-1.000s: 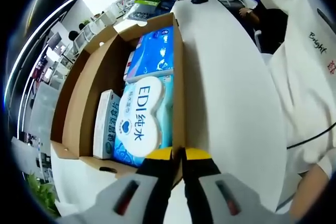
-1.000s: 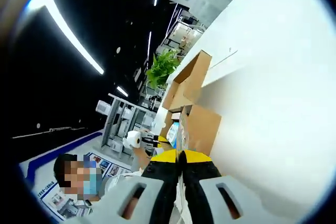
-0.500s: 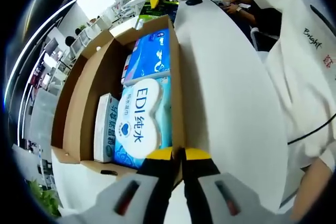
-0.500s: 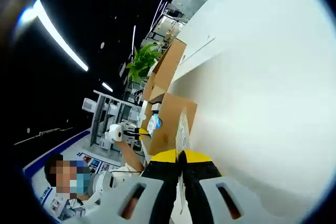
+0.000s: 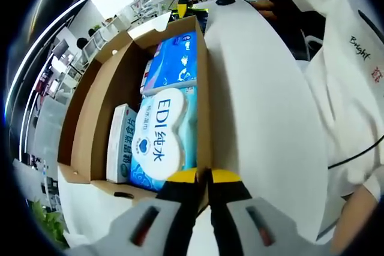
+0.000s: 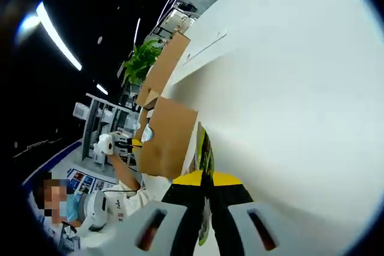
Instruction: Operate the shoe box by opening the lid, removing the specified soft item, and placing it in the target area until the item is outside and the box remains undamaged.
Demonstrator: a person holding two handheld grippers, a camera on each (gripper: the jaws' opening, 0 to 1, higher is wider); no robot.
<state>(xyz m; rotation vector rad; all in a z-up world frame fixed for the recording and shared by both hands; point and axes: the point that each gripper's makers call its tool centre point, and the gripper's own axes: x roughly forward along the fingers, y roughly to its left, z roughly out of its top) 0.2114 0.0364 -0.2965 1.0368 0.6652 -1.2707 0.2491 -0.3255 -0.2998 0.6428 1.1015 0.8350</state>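
Note:
An open brown cardboard box point(image 5: 90, 118) lies on a white table and holds soft packs. A white-and-blue pack printed EDI point(image 5: 159, 139) is nearest, a blue pack point(image 5: 177, 58) sits behind it, and a white-green carton point(image 5: 123, 142) is at the left. My left gripper point(image 5: 204, 176) is shut on the box's near right wall. At the far end a hand holds my right gripper point(image 5: 183, 5) over a flat green-yellow pack point(image 5: 195, 13). In the right gripper view, my right gripper point(image 6: 204, 179) is shut on that pack point(image 6: 204, 148), seen edge-on beside the box point(image 6: 168, 142).
The white table point(image 5: 258, 88) runs along the box's right side. A person in a white shirt point(image 5: 342, 58) stands at its right edge. A potted plant point(image 6: 143, 61) and shelving lie beyond the box. The left gripper point(image 6: 137, 142) shows at the box's far end.
The right gripper, with the green pack, has shifted rightward at the box's far end, and the box looms larger in its view. The left gripper stays shut at the near corner.

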